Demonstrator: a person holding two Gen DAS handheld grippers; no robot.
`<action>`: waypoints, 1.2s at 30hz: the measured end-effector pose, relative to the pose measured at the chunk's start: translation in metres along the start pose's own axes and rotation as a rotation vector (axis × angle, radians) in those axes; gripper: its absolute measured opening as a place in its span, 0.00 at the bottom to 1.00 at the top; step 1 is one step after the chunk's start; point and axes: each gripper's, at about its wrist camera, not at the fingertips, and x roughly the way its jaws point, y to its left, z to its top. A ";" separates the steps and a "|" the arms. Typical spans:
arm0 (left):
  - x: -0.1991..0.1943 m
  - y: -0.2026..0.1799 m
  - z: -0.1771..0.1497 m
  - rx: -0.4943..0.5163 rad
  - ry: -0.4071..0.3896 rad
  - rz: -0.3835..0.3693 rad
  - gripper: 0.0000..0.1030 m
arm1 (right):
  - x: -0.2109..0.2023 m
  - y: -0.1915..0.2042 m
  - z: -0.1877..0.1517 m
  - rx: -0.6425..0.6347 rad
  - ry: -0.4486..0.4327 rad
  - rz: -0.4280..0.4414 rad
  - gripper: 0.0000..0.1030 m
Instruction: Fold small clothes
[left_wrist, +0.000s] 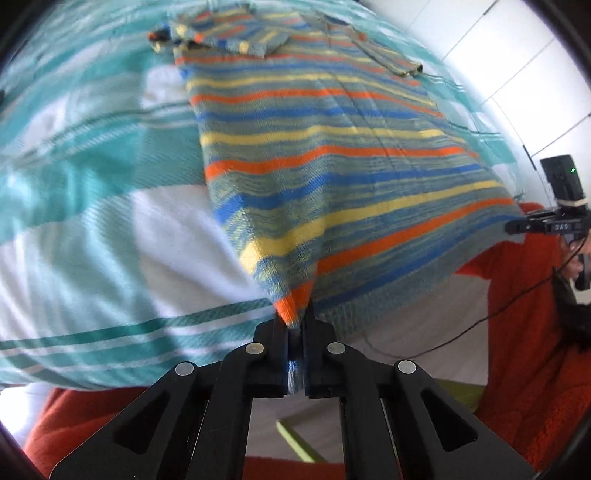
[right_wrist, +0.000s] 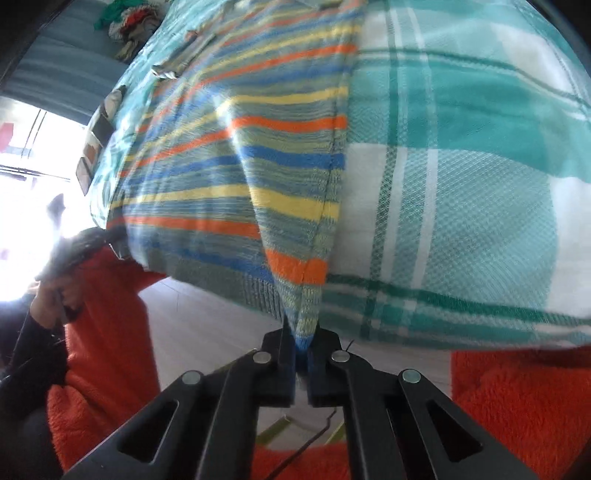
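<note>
Striped knit in orange, blue, yellow and grey-green: a small sweater (left_wrist: 317, 147) spread over a teal-and-white checked blanket (left_wrist: 92, 206) on a bed, neck end far, hem end near and lifted off the blanket. Left gripper (left_wrist: 295, 325) clamped on one bottom corner of the hem, black pads pressed together with the orange stripe bunched between them. Right gripper (right_wrist: 301, 341) likewise clamped on the other bottom corner, ribbed edge pinched tight in the jaws. Between the two corners, hem hanging in a shallow sag, held clear of the bed's edge. One sleeve (left_wrist: 229, 37) folded across the chest near the collar, another sleeve (left_wrist: 391, 59) lying along the far side. Below the bed edge, pale floor (right_wrist: 207, 310) and an orange fluffy rug (right_wrist: 517, 406). At the far head of the bed, a loose heap of other clothes (right_wrist: 129, 26), blurred.
</note>
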 end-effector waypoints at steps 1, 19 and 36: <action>-0.003 0.003 -0.001 -0.012 0.006 0.007 0.02 | -0.005 0.001 -0.003 0.005 -0.009 0.004 0.03; 0.024 -0.033 -0.002 0.021 0.099 0.297 0.67 | 0.025 -0.017 -0.014 0.125 0.084 -0.137 0.43; -0.003 -0.036 0.059 -0.350 -0.393 0.068 0.82 | 0.009 0.085 0.223 -0.513 -0.351 -0.470 0.64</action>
